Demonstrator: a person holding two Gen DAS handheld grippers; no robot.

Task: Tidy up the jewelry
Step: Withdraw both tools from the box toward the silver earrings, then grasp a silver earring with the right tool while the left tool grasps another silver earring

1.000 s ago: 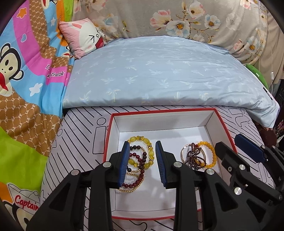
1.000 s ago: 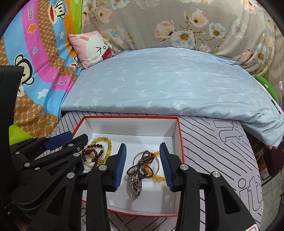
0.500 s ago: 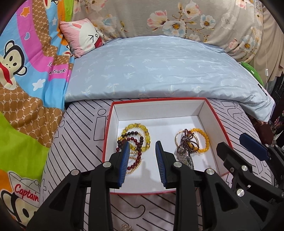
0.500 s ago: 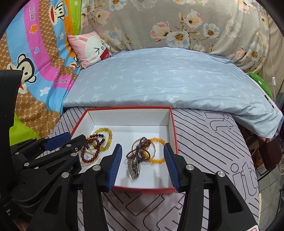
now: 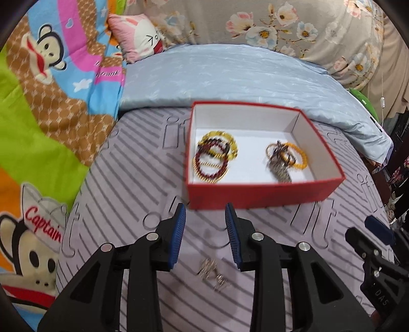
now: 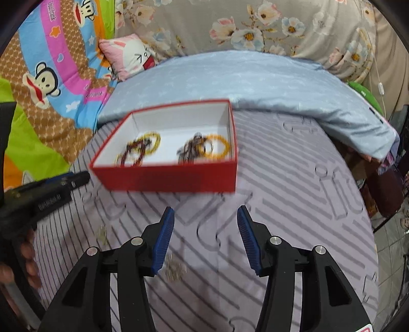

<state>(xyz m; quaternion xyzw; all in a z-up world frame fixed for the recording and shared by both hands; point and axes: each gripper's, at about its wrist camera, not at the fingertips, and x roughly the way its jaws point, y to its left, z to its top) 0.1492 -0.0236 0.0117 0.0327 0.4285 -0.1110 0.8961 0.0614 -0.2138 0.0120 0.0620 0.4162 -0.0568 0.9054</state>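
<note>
Nearest, on the striped mat (image 5: 133, 178): small silvery earrings (image 5: 212, 273) lying loose between the fingers of the left gripper (image 5: 204, 237), jaws parted and empty. In the right view, another small silvery piece (image 6: 175, 268) just beside the left finger of the right gripper (image 6: 204, 237), jaws wide apart, also empty.

Risks, as a judgement: tiny metal pieces on soft, ridged fabric, so easy to pinch cloth along with them, or to flick one sideways out from between the pads. Blur in both views, so aim likely off if closing too soon. Both grippers close together near the front edge of the mat; possible bump between them.

Farther back, a red box (image 5: 255, 196) near the far edge of the mat, with yellow, dark red and gold bracelets (image 5: 214, 158) at its left side and an orange bracelet with a dark tangle (image 5: 283, 158) at its right.

Beyond: pale blue quilt (image 5: 242, 76), cartoon monkey blanket (image 5: 51, 89) on the left, pink rabbit pillow (image 5: 140, 43), floral fabric (image 5: 294, 23) at the back. A bedroom, apparently; mat laid over a bed.
</note>
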